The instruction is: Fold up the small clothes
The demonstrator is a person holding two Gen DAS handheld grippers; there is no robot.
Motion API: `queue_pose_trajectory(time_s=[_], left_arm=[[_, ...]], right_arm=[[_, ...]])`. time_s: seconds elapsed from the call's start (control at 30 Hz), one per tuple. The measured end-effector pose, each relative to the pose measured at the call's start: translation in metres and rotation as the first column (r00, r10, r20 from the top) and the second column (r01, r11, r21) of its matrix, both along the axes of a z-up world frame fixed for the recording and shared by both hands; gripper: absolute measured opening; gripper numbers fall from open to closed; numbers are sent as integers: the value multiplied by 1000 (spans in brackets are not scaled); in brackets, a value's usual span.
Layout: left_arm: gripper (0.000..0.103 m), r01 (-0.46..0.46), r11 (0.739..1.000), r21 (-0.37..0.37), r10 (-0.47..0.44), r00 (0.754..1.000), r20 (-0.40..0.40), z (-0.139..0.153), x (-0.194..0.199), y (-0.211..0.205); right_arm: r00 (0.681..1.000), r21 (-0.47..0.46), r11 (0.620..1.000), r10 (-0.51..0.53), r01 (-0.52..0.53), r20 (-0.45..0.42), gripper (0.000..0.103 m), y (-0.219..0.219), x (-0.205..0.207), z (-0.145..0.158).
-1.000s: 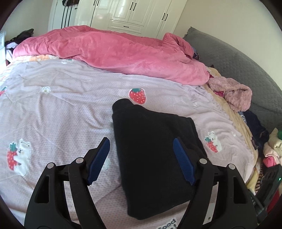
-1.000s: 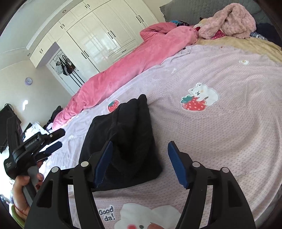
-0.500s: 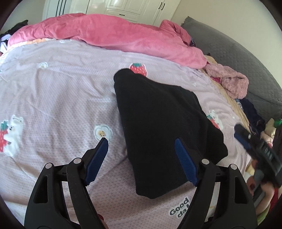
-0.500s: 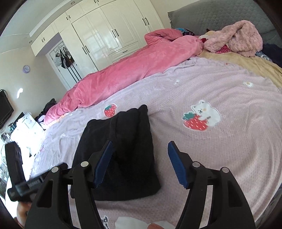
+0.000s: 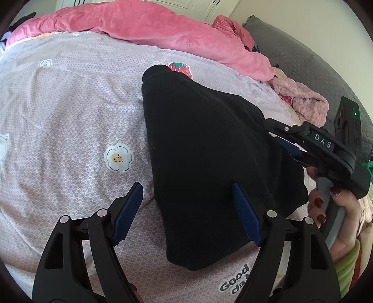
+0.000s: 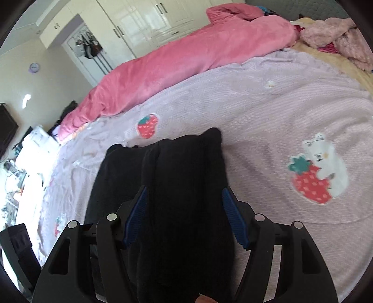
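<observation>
A black folded garment (image 5: 205,149) lies on the lilac printed bedspread (image 5: 70,111). My left gripper (image 5: 186,211) is open, low over the garment's near left edge, one finger on each side of that edge. In the left wrist view my right gripper (image 5: 286,139) reaches onto the garment's right edge, its jaws hidden by cloth. In the right wrist view the right gripper (image 6: 184,215) is open and straddles the thick folded side of the garment (image 6: 181,177), which runs between its blue pads.
A pink duvet (image 5: 144,25) lies bunched along the far side of the bed. A fuzzy pink garment (image 5: 300,100) and other clothes lie at the right by the grey headboard (image 5: 310,63). White wardrobes (image 6: 149,21) stand behind.
Both grippers have moved closer and lower to the black garment. The right gripper has come forward so the garment's folded side now lies between its fingers.
</observation>
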State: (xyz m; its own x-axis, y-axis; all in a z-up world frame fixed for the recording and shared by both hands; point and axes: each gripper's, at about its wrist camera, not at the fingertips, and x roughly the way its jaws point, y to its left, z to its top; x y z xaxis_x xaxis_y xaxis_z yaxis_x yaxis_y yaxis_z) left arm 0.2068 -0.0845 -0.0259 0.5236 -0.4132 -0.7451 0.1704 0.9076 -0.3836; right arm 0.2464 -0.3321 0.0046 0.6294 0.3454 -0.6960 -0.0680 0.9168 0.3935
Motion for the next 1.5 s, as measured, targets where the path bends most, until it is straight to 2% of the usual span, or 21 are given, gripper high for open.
queue_pose_trajectory(time_s=[0.03, 0.13, 0.2, 0.27, 0.33, 0.37, 0.53, 0.6, 0.63, 0.67, 0.7, 0.73, 0.77, 0.87, 0.97, 1.07, 1.2, 1.27, 1.37, 1.43, 1.5], left_arm=[[70, 0, 1000, 3, 0, 1000, 1, 0, 1, -2], [71, 0, 1000, -7, 0, 1000, 0, -4, 4, -5], [71, -4, 1000, -20, 4, 1000, -2, -8, 5, -4], [71, -8, 999, -32, 8, 1000, -7, -9, 5, -3], [68, -2, 1000, -22, 2, 1000, 1, -8, 3, -5], [64, 5, 1000, -21, -5, 1000, 5, -7, 2, -6], [61, 14, 1000, -13, -13, 1000, 9, -6, 1, -7], [60, 13, 1000, -10, -12, 1000, 10, -5, 0, -8], [60, 12, 1000, -8, -12, 1000, 11, -4, 1, -7], [60, 11, 1000, -7, -11, 1000, 11, -5, 0, -7], [60, 10, 1000, -7, -10, 1000, 11, -4, 0, -7], [60, 11, 1000, -4, -11, 1000, 13, -4, -1, -7], [60, 11, 1000, -1, -11, 1000, 14, -4, -2, -7], [60, 12, 1000, 4, -12, 1000, 17, -4, -2, -8], [57, 13, 1000, 1, -13, 1000, 18, -3, -2, -8], [51, 13, 1000, -1, -13, 1000, 23, -4, -3, -4], [44, 3, 999, -37, -2, 999, 43, -4, -9, 6], [44, -15, 998, -59, 17, 999, 37, -6, -12, 14], [44, -29, 997, -68, 31, 999, 32, -7, -13, 22], [45, -20, 998, -64, 22, 999, 35, -7, -12, 20], [46, -13, 999, -47, 16, 999, 44, -6, -13, 16]], right_arm=[[1000, -32, 999, 25, -24, 12, 45, 7, -1, 0], [996, -143, 988, 59, -49, 72, 38, 22, -4, 7], [996, -165, 985, 52, -40, 70, 39, 22, -3, 3], [999, -168, 986, 21, -14, 43, 49, 17, 1, -3], [999, -132, 991, 23, -19, 25, 47, 13, 3, -8], [999, -124, 992, 23, -20, 24, 47, 11, 3, -8], [1000, -119, 993, -4, 6, 13, 47, 8, 4, -11], [999, -133, 990, -36, 38, 20, 59, 6, 2, -9], [998, -153, 986, -61, 65, 26, 72, 5, 2, -7], [996, -173, 981, -88, 92, 29, 82, 3, 2, -8], [996, -170, 981, -90, 93, 24, 82, 1, 2, -9], [997, -146, 987, -71, 72, 11, 75, 0, 4, -13], [998, -127, 990, -59, 59, 1, 58, -2, 5, -15], [999, -96, 995, -41, 41, 4, 28, -4, 5, -18], [998, -160, 987, -14, 23, 59, 13, 6, -1, -6], [994, -171, 985, 24, -5, 104, 12, 14, -6, 2], [976, 4, 995, 99, -101, 195, 12, 14, -16, 21], [967, -27, 994, 110, -107, 231, 12, 18, -19, 28], [987, -90, 995, 52, -38, 154, 12, 8, -8, 15], [997, -72, 997, 22, -18, 69, 12, -4, 4, -5], [1000, -59, 998, 8, -7, 27, 13, -10, 8, -16]])
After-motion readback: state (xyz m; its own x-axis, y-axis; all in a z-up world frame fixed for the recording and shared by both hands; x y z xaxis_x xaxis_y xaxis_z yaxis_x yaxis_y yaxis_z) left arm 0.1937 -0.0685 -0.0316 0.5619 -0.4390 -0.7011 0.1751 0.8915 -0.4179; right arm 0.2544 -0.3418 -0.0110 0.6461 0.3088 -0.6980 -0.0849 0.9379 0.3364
